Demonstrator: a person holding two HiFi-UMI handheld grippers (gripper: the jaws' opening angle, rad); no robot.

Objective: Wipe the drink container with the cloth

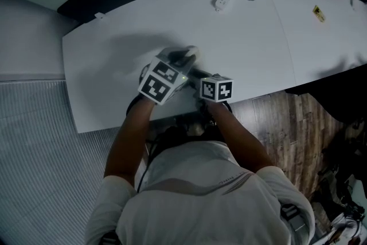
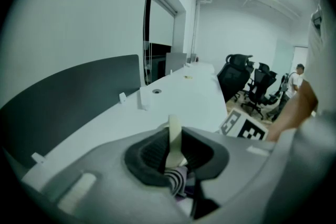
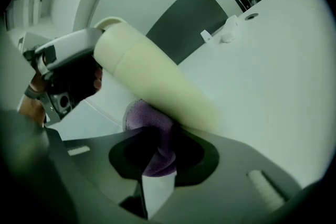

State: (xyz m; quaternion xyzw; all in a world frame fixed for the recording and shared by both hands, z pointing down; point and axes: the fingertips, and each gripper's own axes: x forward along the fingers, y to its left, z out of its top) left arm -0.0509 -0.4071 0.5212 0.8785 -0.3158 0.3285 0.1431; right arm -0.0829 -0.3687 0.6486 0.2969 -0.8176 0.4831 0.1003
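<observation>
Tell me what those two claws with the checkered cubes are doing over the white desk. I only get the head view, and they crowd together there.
Observer: The right gripper view shows the right claw shut on a crumpled purple cloth.
Operator: What is it rubbing?
Observer: The cloth presses against the underside of a cream cylindrical drink container, which is tilted with its far end higher.
Operator: So who keeps that container up?
Observer: The left claw is shut on the container's far end. Its own view shows a thin cream edge standing upright between the jaws.
</observation>
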